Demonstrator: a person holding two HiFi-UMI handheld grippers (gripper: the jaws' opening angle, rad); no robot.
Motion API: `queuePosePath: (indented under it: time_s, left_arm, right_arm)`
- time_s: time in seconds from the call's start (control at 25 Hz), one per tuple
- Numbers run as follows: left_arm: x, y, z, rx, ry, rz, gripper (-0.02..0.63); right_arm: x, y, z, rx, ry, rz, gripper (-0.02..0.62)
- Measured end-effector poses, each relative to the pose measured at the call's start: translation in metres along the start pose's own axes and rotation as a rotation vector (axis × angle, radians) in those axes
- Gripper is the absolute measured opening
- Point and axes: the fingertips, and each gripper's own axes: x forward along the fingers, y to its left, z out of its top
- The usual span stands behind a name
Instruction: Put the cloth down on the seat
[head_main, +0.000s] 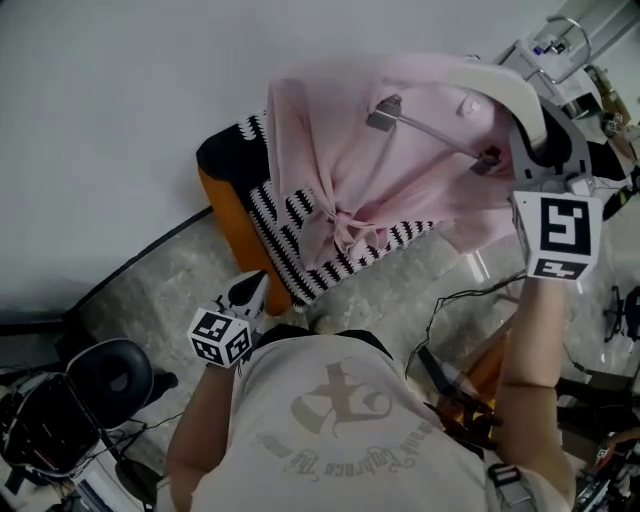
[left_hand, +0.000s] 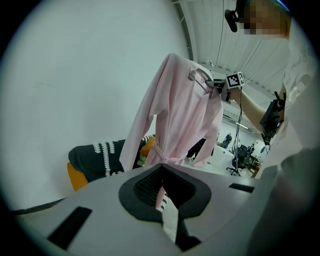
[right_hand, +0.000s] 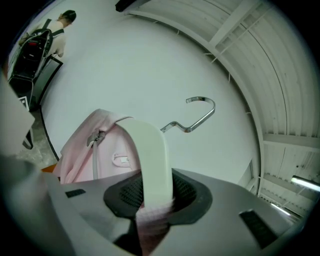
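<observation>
Pink garment (head_main: 340, 150): long-sleeved, soft knit, tie knotted at the waist. It hangs full length on a white hanger (head_main: 495, 78) with a metal hook (right_hand: 202, 112), held up over the seat and not laid on it. Right gripper (right_hand: 154, 197), far right: jaws clamped on the hanger's broad shoulder with pink fabric caught there. Left gripper (head_main: 248, 290), near left: jaws together, nothing gripped. The orange seat (head_main: 240, 240) lies under a black throw (head_main: 225, 150) with white zigzag stripes.
</observation>
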Motion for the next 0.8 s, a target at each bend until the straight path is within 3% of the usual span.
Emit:
queuePosePath:
  time_s: [0.32,0.8]
  left_arm:
    - [0.014,0.044,0.037,0.038,-0.036,-0.083,0.011]
    - [0.032,0.064,0.039,0.028,-0.001,-0.097,0.011]
  right_arm:
    - [0.035,0.030,-0.023,0.060,0.130,-0.038,0.121]
    - [0.066,0.069,-0.164,0.244,0.385,-0.041,0.119]
